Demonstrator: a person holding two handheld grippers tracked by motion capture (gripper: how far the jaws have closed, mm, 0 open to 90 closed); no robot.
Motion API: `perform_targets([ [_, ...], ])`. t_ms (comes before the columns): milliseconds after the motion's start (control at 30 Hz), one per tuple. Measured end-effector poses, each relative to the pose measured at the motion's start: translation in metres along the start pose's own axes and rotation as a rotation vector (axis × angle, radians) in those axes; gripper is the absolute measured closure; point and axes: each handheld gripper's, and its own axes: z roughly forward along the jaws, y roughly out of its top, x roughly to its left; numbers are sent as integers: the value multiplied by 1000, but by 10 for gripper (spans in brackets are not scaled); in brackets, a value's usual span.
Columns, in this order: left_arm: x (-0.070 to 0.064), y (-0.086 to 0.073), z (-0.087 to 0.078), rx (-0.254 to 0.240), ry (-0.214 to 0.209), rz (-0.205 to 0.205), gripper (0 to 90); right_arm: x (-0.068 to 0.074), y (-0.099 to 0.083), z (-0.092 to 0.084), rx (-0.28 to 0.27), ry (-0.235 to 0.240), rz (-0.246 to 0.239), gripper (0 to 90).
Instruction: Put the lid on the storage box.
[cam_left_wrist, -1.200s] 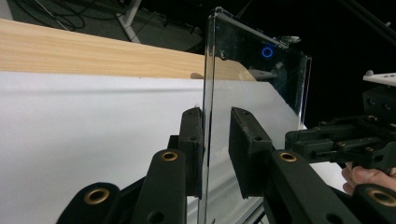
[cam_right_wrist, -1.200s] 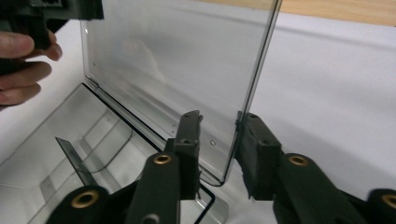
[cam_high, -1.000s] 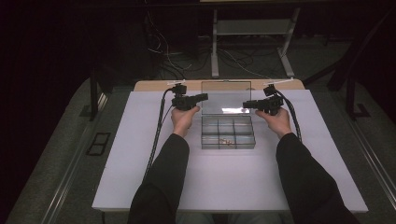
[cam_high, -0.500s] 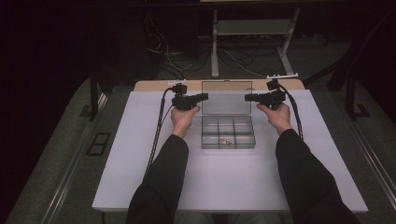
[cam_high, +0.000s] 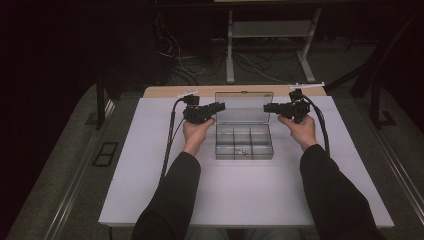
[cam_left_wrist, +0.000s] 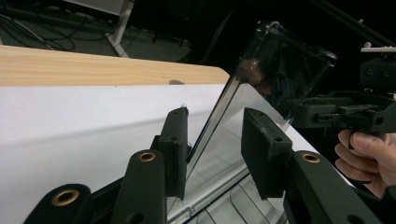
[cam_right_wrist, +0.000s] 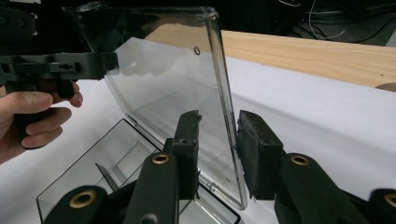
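High view shows a clear plastic compartment box (cam_high: 244, 144) at the middle of the white worktop (cam_high: 150, 165), its transparent hinged lid (cam_high: 243, 107) standing upright at the far side. Left tool (cam_high: 219, 106) and right tool (cam_high: 269, 107) each straddle one side edge of that lid, apparently to steady it open. Left jaws have just been opening, and both tools' pads stand apart from the lid edge between them.
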Motion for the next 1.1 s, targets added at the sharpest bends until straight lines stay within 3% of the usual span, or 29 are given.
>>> perform_targets([
  [233, -4, 0, -3, 11, -5, 17, 570, 3, -2, -3, -1, 0, -14, 673],
  [333, -5, 2, -5, 2, -37, 28, 523, 4, -2, -5, 5, 0, -26, 670],
  [533, -11, 9, -14, -70, -82, 31, 544, 9, -2, -7, 22, -9, -42, 665],
  [867, -15, 8, -18, -55, -76, 68, 580, 13, -1, -10, 40, -22, -52, 640],
  [1100, -19, 6, -22, -45, -75, 94, 577, 27, 6, -19, 11, -29, -85, 573],
])
